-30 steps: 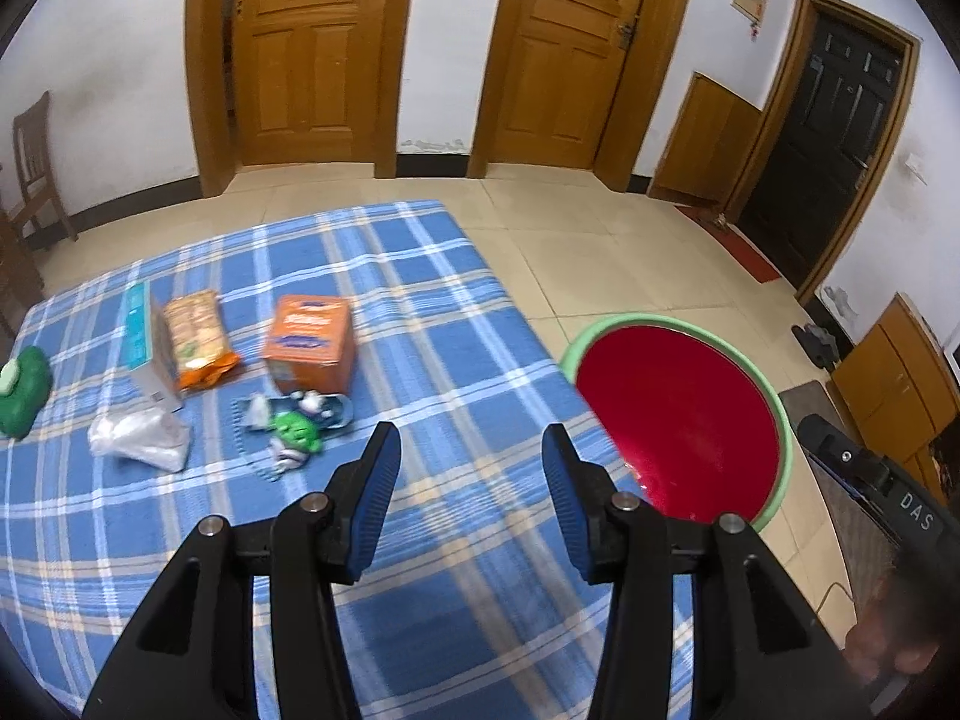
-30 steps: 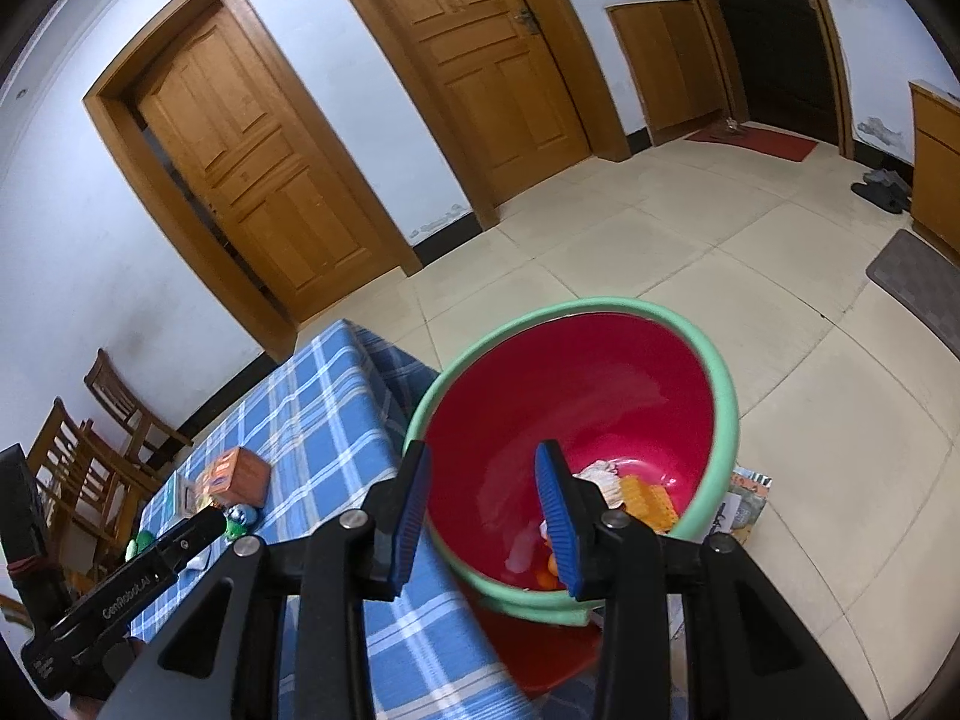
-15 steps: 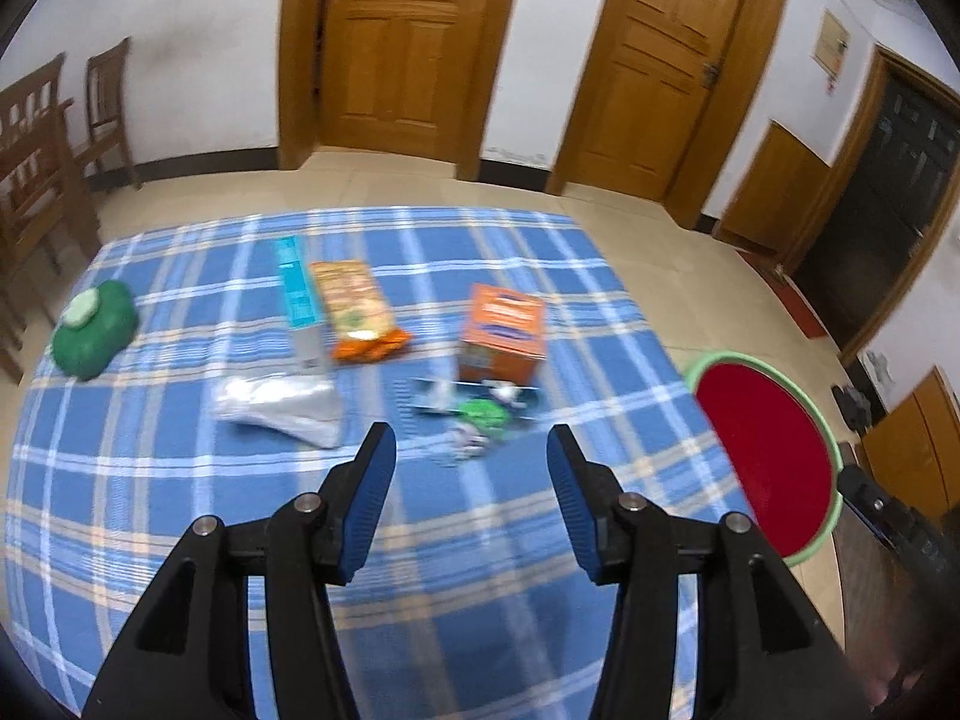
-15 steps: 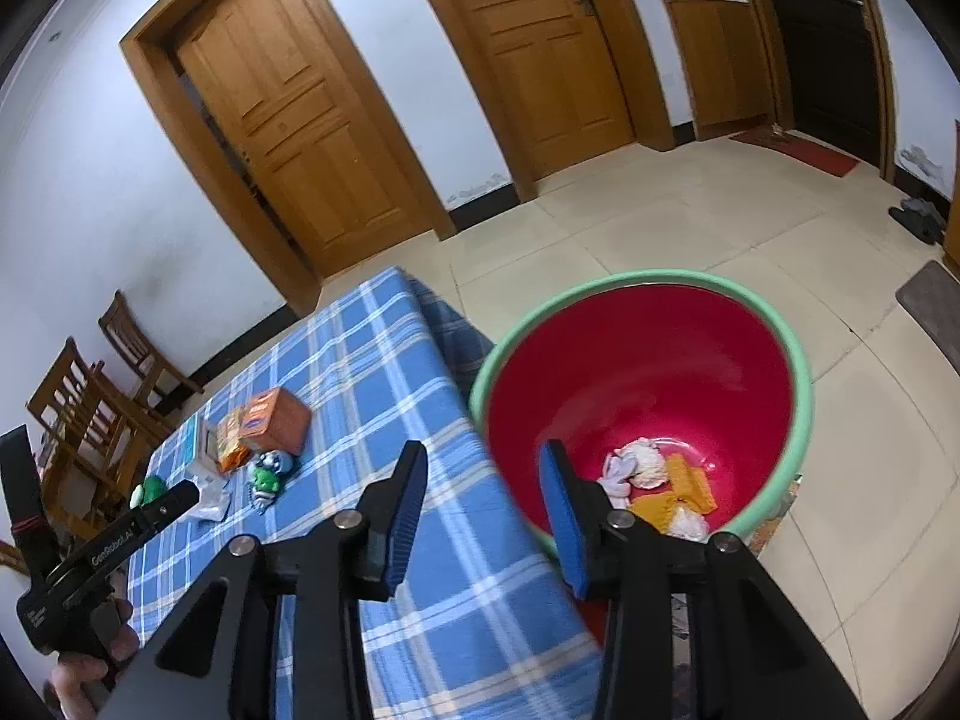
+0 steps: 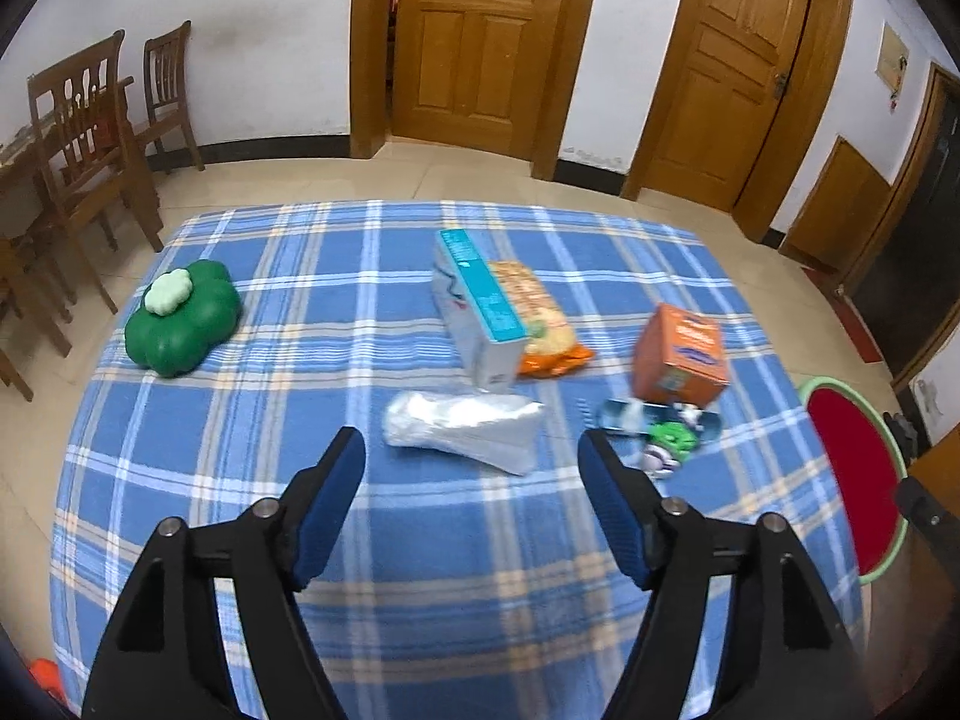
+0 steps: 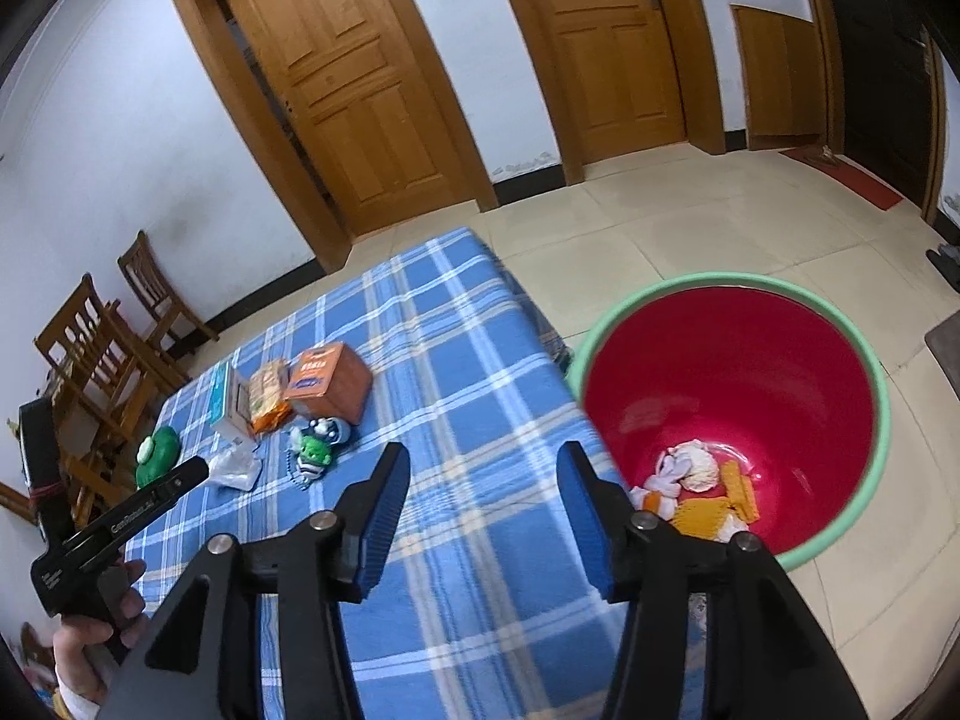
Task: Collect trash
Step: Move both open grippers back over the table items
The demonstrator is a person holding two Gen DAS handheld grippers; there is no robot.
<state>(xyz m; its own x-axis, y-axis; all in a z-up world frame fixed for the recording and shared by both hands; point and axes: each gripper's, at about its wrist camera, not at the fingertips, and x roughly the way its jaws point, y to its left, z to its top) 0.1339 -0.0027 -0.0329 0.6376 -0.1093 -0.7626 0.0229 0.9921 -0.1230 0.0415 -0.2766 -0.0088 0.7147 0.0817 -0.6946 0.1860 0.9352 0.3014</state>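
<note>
While both tools hang above it, the worktop (image 5: 372,540) under its blue checked cloth takes up most of the room, with the litter gathered toward its far side. Beside its right edge, down on the floor, stands the red tub (image 6: 738,372) with a green rim, a few scraps of white and orange rubbish (image 6: 702,492) lying at its bottom; in the left view the tub is cut off by the frame.

The left tool (image 5: 471,456) has just been opening its jaws, which stand wide with nothing between them. The crumpled clear plastic bag (image 5: 465,429) lies just beyond the gap, not touched by either finger. Behind the bag are the white and teal box (image 5: 480,312) and the orange snack packet (image 5: 540,324) touching it. To the right sit the orange carton (image 5: 681,354) and, in front of it, a small heap of green and white wrappers (image 5: 666,429), blurred and hard to make out. Far left lies a green clover-shaped cushion (image 5: 183,318).

The right tool (image 6: 483,474) has also just been opening, moderately spread and empty, over the worktop's near right part, well apart from the litter. A hand (image 6: 96,636) holding the left tool's handle shows at the lower left of that view.
</note>
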